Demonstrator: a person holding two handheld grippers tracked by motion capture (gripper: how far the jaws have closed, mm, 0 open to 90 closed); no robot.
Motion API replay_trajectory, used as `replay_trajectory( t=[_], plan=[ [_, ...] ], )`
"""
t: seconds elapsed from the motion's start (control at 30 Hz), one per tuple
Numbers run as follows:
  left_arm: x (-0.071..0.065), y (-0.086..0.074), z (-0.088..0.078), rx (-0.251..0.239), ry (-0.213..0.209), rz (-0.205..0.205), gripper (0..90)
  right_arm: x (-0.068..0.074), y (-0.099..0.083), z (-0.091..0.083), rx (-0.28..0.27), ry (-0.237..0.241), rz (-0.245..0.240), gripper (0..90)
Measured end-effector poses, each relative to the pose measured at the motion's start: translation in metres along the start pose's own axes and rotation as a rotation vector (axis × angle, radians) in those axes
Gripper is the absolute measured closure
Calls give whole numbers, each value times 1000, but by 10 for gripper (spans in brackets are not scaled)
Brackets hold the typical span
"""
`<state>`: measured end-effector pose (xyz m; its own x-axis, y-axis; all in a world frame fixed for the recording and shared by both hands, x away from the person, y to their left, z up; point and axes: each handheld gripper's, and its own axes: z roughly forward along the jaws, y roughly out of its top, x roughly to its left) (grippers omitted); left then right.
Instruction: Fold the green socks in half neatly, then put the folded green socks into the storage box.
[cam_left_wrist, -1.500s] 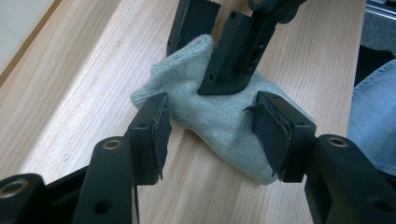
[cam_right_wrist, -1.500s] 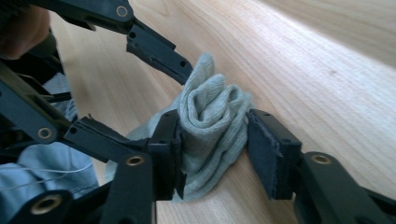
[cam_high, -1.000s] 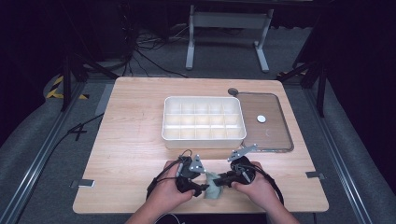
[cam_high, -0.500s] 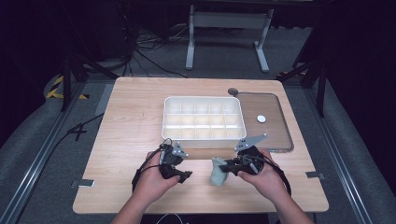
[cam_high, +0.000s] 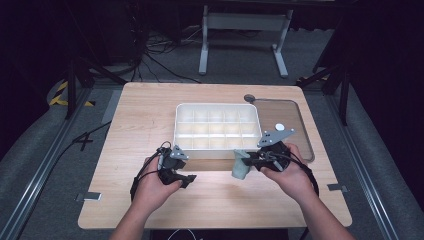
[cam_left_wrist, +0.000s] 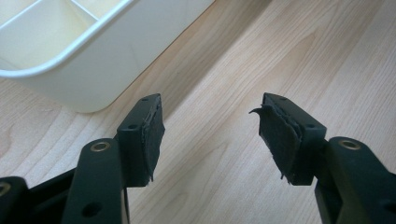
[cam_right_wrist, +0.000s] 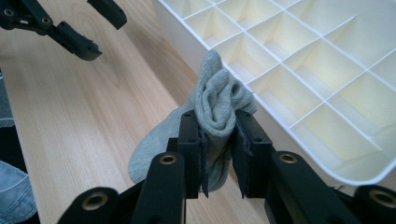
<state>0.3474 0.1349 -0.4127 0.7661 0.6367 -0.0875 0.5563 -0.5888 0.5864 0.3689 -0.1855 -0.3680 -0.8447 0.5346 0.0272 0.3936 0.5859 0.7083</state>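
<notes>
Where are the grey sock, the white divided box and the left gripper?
grey sock (cam_right_wrist: 217, 105): right gripper view, bunched top between the jaws.
white divided box (cam_high: 217, 107): high view, far rim.
left gripper (cam_left_wrist: 210, 135): left gripper view, midway between its open jaws.

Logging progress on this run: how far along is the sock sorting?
Done: the sock is bunched and lifted. In hand: the right gripper clamps it beside the divided tray; the left gripper is open. Left: dropping it in; the compartments in view hold nothing.

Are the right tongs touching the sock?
Touching. In the right gripper view, the right tongs have both pads pressed against the bunched grey sock, squeezing it between them.
</notes>
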Motion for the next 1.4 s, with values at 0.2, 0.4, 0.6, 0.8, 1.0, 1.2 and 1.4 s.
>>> replay_trajectory(
  t=[0.2, 0.4, 0.6, 0.8, 1.0, 1.2, 1.4],
  plan=[
    [1, 0, 0, 0, 3, 3, 410, -9, 6, -7, -20, -33, 2, 746],
    [1, 0, -2, 1, 0, 0, 405, -18, 14, -11, -30, -45, 10, 745],
    [3, -1, -7, -21, 2, -14, 396, -29, 26, -13, -17, -84, -8, 743],
    [5, -4, -11, -32, -1, -12, 392, -44, 33, -14, -14, -120, -20, 742],
    [6, -9, -15, -37, 11, -18, 385, -59, 37, -16, -20, -144, -9, 738],
    [11, -18, -22, -48, 36, -49, 377, -72, 43, -15, -7, -143, 8, 733],
    [12, -23, -25, -31, 31, -62, 371, -82, 46, -4, 37, -184, -15, 731]
  ],
)
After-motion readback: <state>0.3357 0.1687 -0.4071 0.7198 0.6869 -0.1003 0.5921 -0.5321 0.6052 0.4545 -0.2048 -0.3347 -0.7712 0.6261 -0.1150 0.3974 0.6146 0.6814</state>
